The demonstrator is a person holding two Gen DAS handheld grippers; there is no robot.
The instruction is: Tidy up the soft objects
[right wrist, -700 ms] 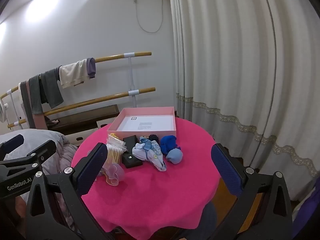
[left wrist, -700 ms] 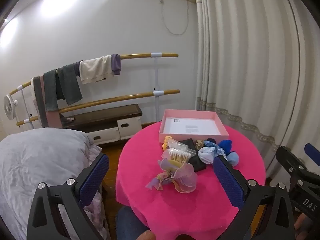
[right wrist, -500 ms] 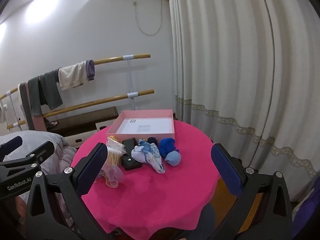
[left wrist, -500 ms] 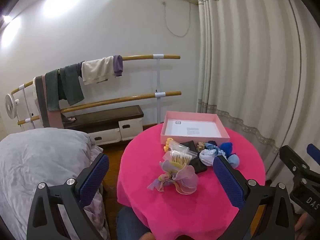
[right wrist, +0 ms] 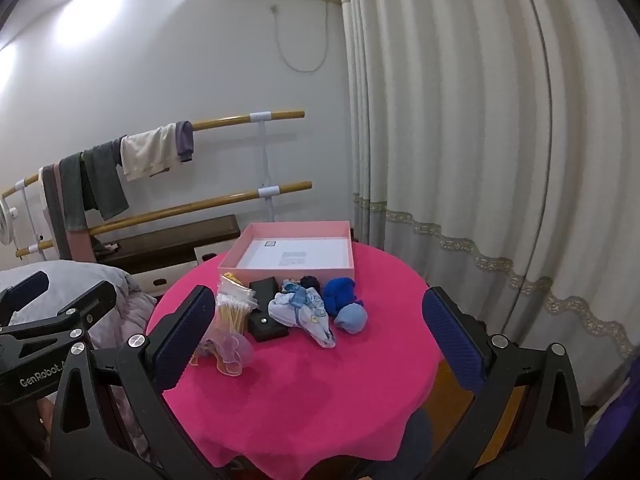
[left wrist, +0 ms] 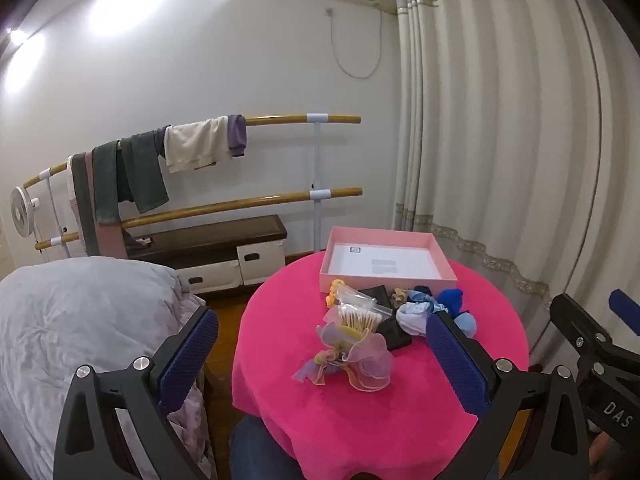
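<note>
A round table under a pink cloth carries a cluster of small things in front of an open pink box. The cluster holds a pastel ribbon bow, a bag of cotton swabs, black cases, a pale blue printed cloth, a dark blue sock ball and a light blue sock ball. My left gripper and right gripper both hover open before the near table edge, holding nothing.
A bed with a grey quilt lies left of the table. Behind stand wooden barre rails hung with clothes and a low bench with drawers. Long curtains close off the right side. A small fan sits far left.
Both views have drifted slightly back and up from the table, so the objects look a little smaller. Nothing on the table has moved; both grippers stay open.
</note>
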